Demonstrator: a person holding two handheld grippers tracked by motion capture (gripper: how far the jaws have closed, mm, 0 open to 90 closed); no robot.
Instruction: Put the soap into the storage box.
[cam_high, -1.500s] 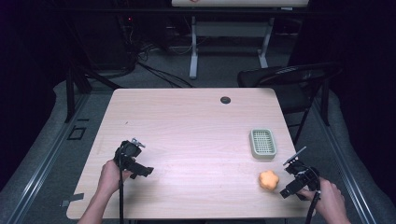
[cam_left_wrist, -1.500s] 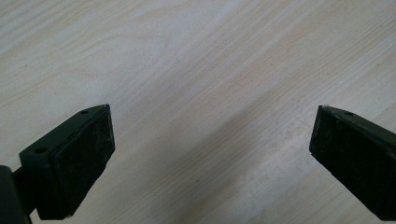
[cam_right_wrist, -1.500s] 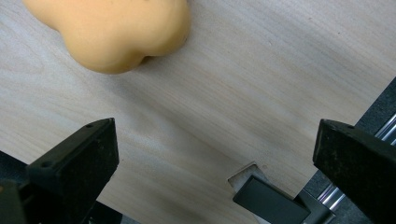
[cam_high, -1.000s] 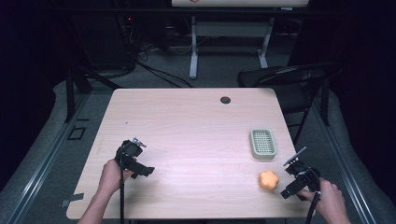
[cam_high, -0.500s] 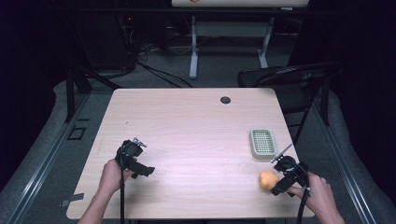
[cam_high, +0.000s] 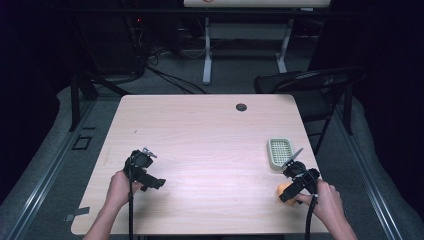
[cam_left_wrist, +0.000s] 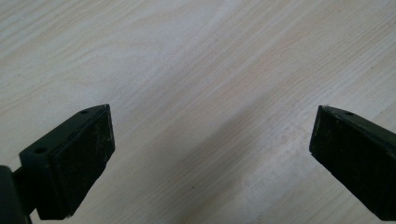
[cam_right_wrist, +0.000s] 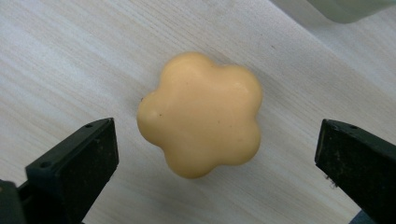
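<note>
The left gripper is held spread wide over bare pale wooden table, nothing between its jaws. Over on the right, the right gripper is parked wide apart around a yellow-orange flower-shaped soap, untouched, near a pale green slotted tray.

Flower-shaped piece on table near right edge; ridged dish just behind it.

Near the one pale green tray lies one orange flower-shaped piece. Two grippers are on the table, one chair behind it.
</note>
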